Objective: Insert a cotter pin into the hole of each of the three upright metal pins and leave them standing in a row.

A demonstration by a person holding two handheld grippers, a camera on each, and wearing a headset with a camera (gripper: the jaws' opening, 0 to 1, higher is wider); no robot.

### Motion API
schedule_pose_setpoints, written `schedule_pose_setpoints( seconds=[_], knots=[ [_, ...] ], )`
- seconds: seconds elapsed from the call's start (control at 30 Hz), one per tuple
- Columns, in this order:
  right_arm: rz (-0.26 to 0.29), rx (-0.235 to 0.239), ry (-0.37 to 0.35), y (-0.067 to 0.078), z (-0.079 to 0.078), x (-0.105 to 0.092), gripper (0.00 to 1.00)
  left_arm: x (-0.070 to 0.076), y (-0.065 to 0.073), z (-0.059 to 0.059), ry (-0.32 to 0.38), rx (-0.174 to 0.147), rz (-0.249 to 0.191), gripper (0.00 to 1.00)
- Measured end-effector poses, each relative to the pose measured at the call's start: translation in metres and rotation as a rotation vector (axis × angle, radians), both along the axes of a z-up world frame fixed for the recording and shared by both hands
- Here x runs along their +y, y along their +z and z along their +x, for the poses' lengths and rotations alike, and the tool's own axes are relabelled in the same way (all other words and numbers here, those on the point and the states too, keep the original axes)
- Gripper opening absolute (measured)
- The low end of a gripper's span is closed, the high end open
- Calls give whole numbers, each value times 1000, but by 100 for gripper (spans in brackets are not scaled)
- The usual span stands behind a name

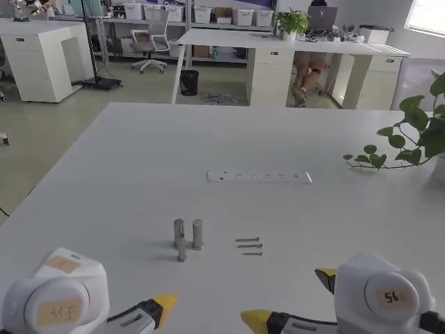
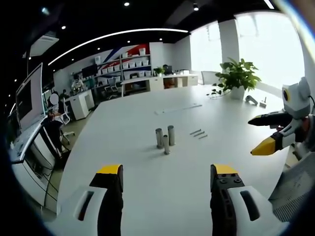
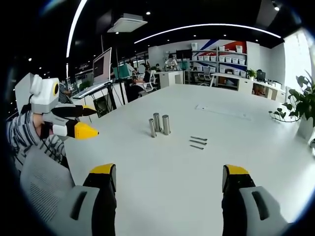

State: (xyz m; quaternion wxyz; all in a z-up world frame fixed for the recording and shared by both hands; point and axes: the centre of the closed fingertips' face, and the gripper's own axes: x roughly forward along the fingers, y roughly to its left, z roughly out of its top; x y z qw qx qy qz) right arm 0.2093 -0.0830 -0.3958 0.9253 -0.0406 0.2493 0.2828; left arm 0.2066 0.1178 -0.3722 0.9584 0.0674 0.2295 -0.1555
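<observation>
Wide open & empty: left gripper (image 2: 166, 171), right gripper (image 3: 169, 170), at 6 o'clock of three upright metal pins (image 1: 188, 239) clustered on white table (image 1: 327, 229); cotter pins (image 1: 249, 246) flat at their 3 o'clock. Risk: toppling close-packed neighbours w/ a stray jaw

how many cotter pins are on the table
3. The cotter pins lie parallel on the table, right of the upright metal pins: far, middle, near. None looks hidden.

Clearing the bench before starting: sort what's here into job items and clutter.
Job:
- three upright grey metal pins
- three thin metal cotter pins, lying flat beside them

Lying about:
- long white power strip
- green leafy potted plant
</observation>
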Motion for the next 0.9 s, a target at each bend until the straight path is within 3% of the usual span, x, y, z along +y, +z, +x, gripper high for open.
schedule_pose_setpoints(
  seconds=[0.17,0.47,0.6,0.9],
  knots=[
    [-1,9,9,-3,0,1,87,0,-3,4,-3,3,3,67],
    [8,23,11,-8,4,3,87,0,-14,22,-45,-3,36,60],
    [8,32,14,-11,7,4,86,-1,-18,35,-66,-3,55,58],
    [14,43,8,-16,17,3,86,-8,-30,68,-109,-4,51,50]
  ],
)
